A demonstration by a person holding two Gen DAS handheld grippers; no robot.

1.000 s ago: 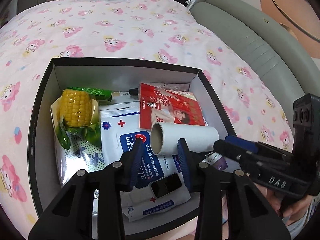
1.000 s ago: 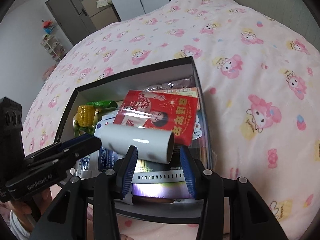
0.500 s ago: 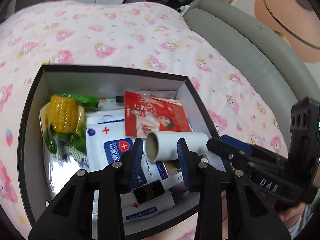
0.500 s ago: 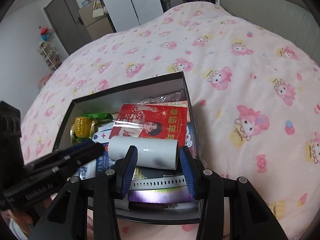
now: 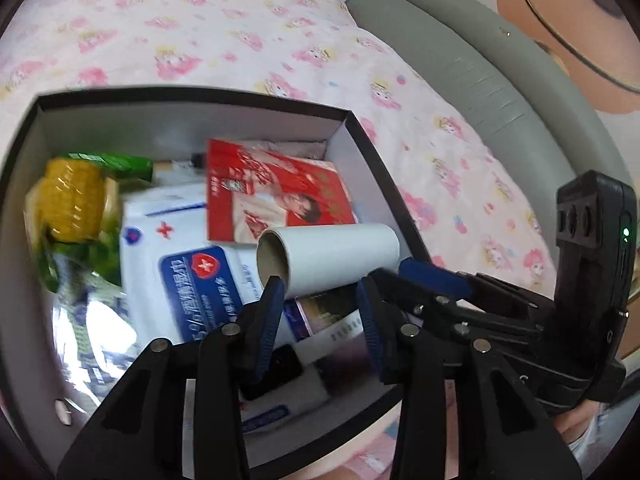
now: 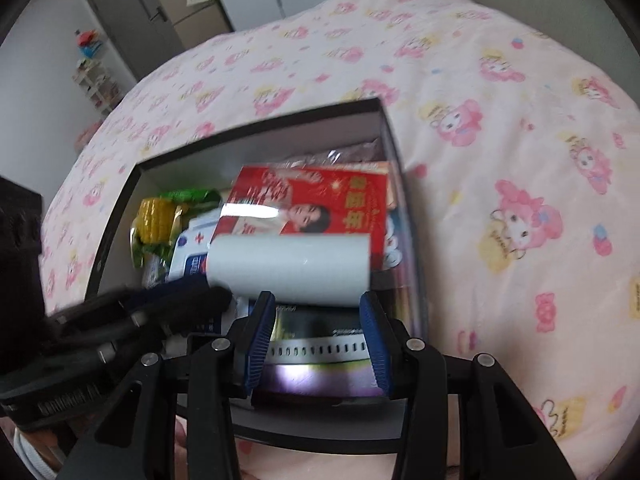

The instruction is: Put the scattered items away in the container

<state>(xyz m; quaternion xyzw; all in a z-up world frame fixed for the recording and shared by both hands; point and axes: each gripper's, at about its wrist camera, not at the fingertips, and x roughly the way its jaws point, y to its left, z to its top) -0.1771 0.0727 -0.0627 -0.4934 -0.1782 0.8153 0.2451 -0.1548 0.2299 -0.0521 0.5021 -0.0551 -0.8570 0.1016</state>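
A black box (image 5: 192,94) with a white inside sits on the pink bedspread and holds several items. A white roll (image 5: 328,256) with a cardboard core lies on top of them, against a red packet (image 5: 276,196). Further left are a corn cob (image 5: 72,204) and a white-and-blue wipes pack (image 5: 188,276). My left gripper (image 5: 322,308) hovers just short of the roll, its jaws opening with nothing between them. My right gripper (image 6: 316,306) is open over the box (image 6: 260,124), its tips just short of the roll (image 6: 288,268) and not touching it.
The box's near wall (image 6: 320,440) lies right under both grippers. A grey padded bed frame (image 5: 500,92) curves along the right. Pink patterned bedspread (image 6: 500,160) surrounds the box. A door and white shelves (image 6: 96,76) stand far off at the back left.
The left view has tilted, so the box sits lower and further left in it. The left jaws stand slightly wider. The roll still lies on the box's contents.
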